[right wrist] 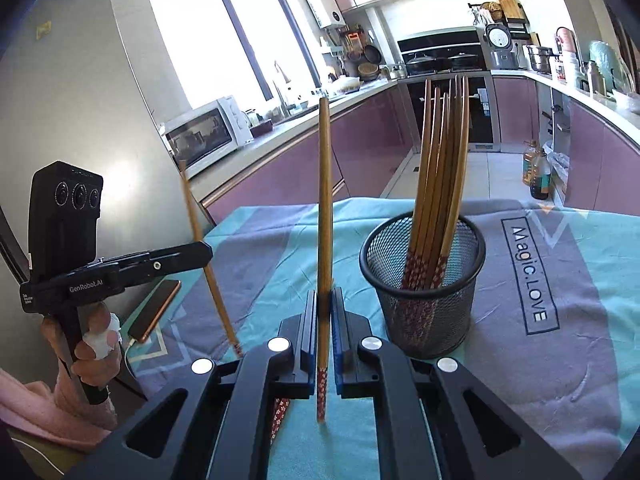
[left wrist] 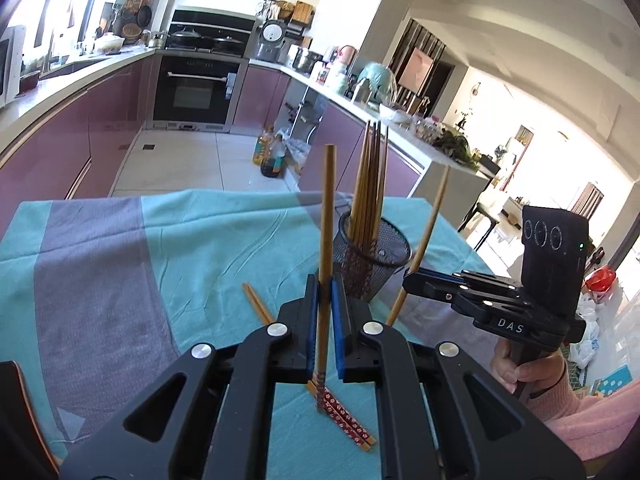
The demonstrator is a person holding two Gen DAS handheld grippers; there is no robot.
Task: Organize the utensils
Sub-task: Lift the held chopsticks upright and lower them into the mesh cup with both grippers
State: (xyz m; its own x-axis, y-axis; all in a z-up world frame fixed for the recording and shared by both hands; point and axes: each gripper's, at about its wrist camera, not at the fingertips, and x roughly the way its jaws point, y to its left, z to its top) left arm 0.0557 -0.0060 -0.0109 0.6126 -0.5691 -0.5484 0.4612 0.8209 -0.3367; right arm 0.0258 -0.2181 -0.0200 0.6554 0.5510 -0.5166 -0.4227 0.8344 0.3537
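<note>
We hold one upright chopstick per clamped hand-held gripper | mesh holder at right hand-held gripper's 1 o'clock (nearer) | left hand-held gripper's too

"DAS" stands on the right gripper body, right of frame. "GenRobot.AI" marks the left gripper, lower left. The tablecloth reads "Magic.LOVE", right of centre.

the chopsticks are seen as smooth wood with red patterned ends, and the cup as black wire mesh. the tablecloth is shown as matt, creased cloth; the grippers' bodies as matt black plastic.
</note>
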